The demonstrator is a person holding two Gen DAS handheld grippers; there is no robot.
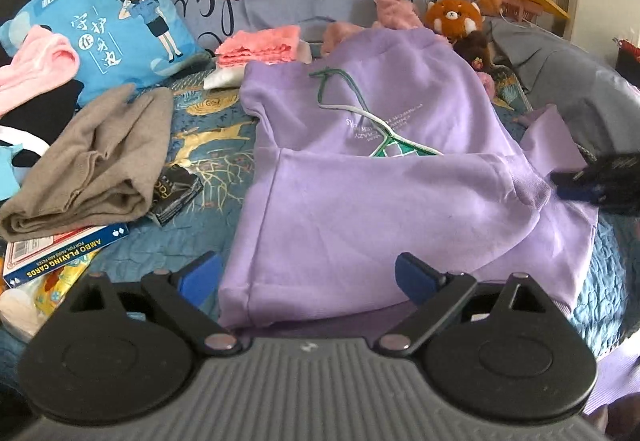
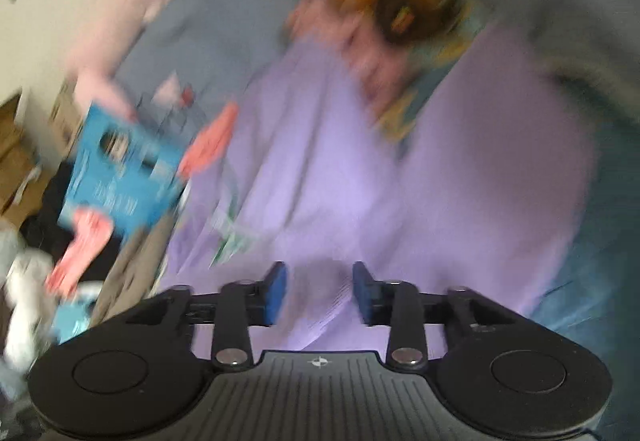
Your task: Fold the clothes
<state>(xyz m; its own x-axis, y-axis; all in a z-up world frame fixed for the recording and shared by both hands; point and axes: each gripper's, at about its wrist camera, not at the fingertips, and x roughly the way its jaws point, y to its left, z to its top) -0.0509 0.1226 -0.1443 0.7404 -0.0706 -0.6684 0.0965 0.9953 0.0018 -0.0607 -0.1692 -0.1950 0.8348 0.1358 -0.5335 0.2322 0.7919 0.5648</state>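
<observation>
Sprawling across the quilted bed [image 1: 208, 241], a soft purple hoodie [image 1: 360, 201] lies half folded; beside it a tan knit [image 1: 96, 169]. Left gripper [image 1: 308, 277] gapes wide, empty; right gripper [image 2: 320, 291] part-open, nothing pinched.

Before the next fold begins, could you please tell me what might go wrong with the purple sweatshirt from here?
1. The white and green drawstring lies loose across the purple sweatshirt and could get trapped in the next fold.
2. The box of playing cards and the folded tan garment sit close beside it, so a swept edge could drag them.
</observation>
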